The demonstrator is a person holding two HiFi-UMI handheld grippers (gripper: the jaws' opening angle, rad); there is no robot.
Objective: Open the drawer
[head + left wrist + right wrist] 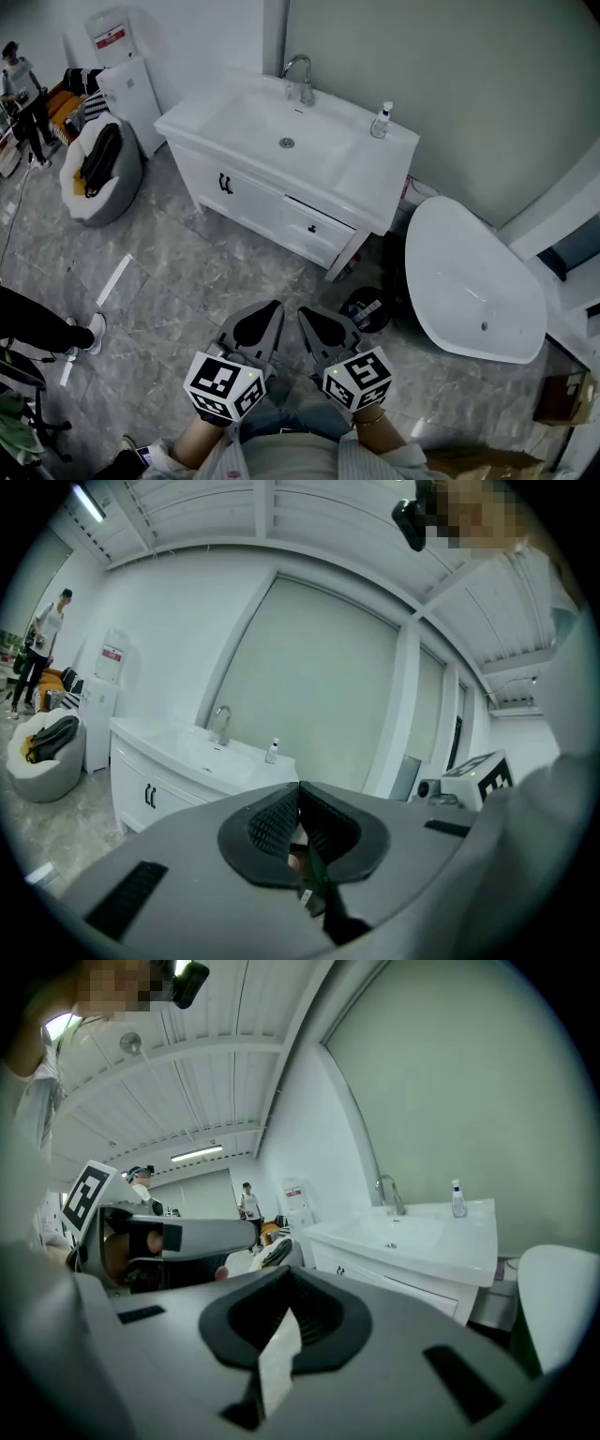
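We hold both grippers low and close to our body, side by side over the grey marble-patterned floor (pixel 187 272), well apart from the white sink cabinet (pixel 246 199) ahead of us. The left gripper (pixel 265 323) has its fingers pressed together at the tips, with nothing between them. The right gripper (pixel 317 328) has its fingers closed too, and its own view shows a thin white strip (pixel 279 1358) lying in the seam just behind the tips. The drawer (pixel 314 230) sits on the right side of the cabinet front, under the flat part of the top. It is pushed in flush, with a small dark knob (pixel 312 228) at its middle. To its left are two doors with a pair of dark handles (pixel 225 184). On the cabinet top a tap (pixel 300 80) stands behind the basin, and a small clear bottle (pixel 382 120) stands near the right rear corner. A white bathtub (pixel 473 281) lies on the floor to the right of the cabinet, and a pale beanbag (pixel 98 169) with a dark bag on it rests to the left.
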